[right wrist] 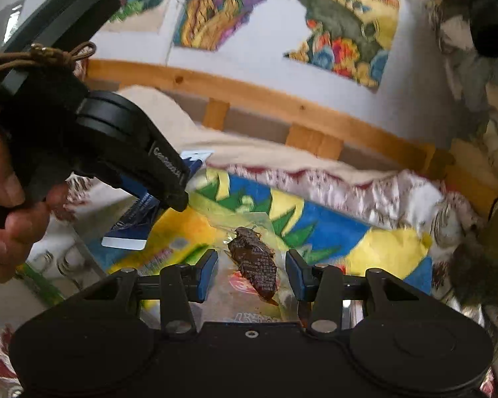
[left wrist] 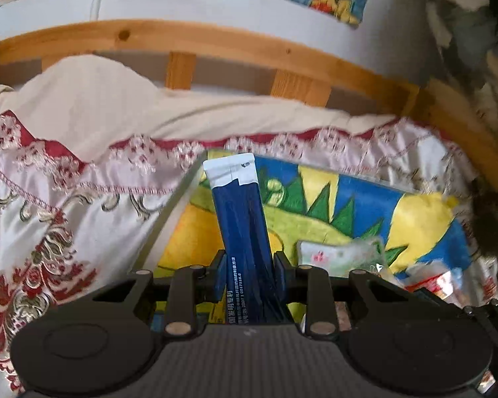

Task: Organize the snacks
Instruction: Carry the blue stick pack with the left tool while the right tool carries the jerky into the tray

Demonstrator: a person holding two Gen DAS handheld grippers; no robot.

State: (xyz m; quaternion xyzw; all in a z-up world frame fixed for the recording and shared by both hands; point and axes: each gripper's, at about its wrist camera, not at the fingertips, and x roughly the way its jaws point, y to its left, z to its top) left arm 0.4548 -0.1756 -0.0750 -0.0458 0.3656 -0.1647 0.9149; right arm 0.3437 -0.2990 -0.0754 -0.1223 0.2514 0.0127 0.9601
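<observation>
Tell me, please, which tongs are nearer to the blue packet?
Left. The left tongs are clamped on the blue packet, holding it upright. The right tongs sit off to its side, around a clear packet with a brown snack.

White Chinese print runs along the lower edge of the dark blue sachet [left wrist: 245, 232], at six o'clock in the left wrist view; the characters "发明专利" can be made out, with a line of smaller digits beside them too fine to read. On the black body of the left gripper [right wrist: 139, 195], at nine o'clock in the right wrist view, a pale brand word stands, blurred past reading. Red characters on the clear snack packet [right wrist: 254, 265] stay illegible.
</observation>
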